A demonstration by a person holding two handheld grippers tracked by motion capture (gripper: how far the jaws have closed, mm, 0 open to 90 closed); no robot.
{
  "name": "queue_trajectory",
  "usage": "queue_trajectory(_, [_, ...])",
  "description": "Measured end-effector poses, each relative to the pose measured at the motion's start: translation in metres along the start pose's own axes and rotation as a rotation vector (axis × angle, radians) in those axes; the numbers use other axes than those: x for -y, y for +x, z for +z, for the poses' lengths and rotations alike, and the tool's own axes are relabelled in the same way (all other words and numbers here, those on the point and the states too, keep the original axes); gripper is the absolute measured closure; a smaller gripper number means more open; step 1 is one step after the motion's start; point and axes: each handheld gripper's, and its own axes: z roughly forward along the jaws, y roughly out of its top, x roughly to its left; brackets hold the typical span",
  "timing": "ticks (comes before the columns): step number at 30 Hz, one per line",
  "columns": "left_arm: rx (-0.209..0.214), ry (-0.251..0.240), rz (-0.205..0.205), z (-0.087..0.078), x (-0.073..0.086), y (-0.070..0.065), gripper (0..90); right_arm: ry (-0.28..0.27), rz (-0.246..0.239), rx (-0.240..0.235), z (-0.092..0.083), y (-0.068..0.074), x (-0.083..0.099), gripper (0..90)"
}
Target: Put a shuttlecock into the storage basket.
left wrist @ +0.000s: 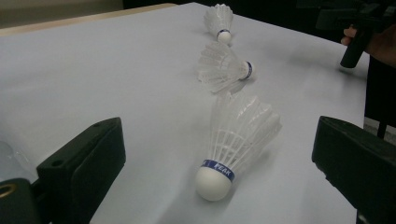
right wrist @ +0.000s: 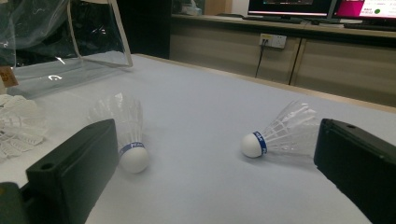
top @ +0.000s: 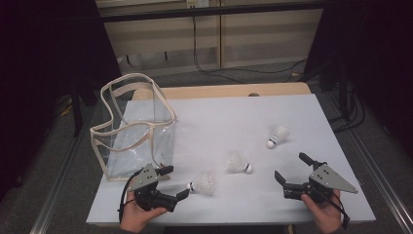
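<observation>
Bag (top: 134,129): at the far left of the high view we see a clear bag with cream trim, standing upright with its mouth open, on the left edge of the white table (top: 234,117).
Left gripper (top: 173,183): just in front of the bag, jaws spread wide and holding nothing; they point right, toward the nearest shuttlecock.
Nearest shuttlecock (top: 203,184): it lies on its side just off the left jaw tips, cork toward the gripper. In the left gripper view this nearest shuttlecock (left wrist: 236,140) sits between the two black jaws but untouched.
Middle shuttlecock (top: 238,164): on its side mid-table, cork pointing right, apart from the others.
Far shuttlecock (top: 276,136): further back and to the right, cork toward us.
Right gripper (top: 292,170): near the right front of the table, jaws wide apart and empty, aimed left at the middle and far shuttlecocks.
Step in hand: we judge this the reach for the first pick — the left gripper lining up on the nearest shuttlecock, nothing yet in the bag.
Next move: ease the jaws forward around the cork or lower skirt and close gently — feathers crush easily.
View differences: the left gripper view reads a blue band marked "PEAK" on the cork, too small from above; the right gripper view shows monitors (right wrist: 299,7) beyond the table.
</observation>
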Motion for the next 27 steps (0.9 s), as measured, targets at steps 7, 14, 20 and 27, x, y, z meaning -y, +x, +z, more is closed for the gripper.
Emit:
queue_trajectory(7, [0.032, 0.054, 0.013, 0.006, 0.001, 0.0, 7.1, 0.0, -0.002, 0.001, 0.0, 0.0, 0.0, 0.0])
queue_trajectory(14, [0.061, 0.099, -0.008, 0.009, 0.002, 0.003, 11.7, -0.002, -0.002, 0.001, 0.0, 0.0, -0.001, 0.0])
queue_trajectory(20, [0.064, 0.136, -0.017, 0.011, 0.002, 0.005, 15.4, -0.001, -0.004, 0.002, 0.0, -0.001, -0.001, 0.1])
queue_trajectory(27, [0.088, 0.17, -0.028, 0.016, 0.002, 0.003, 22.2, -0.002, -0.002, 0.005, 0.0, -0.001, -0.001, 0.1])
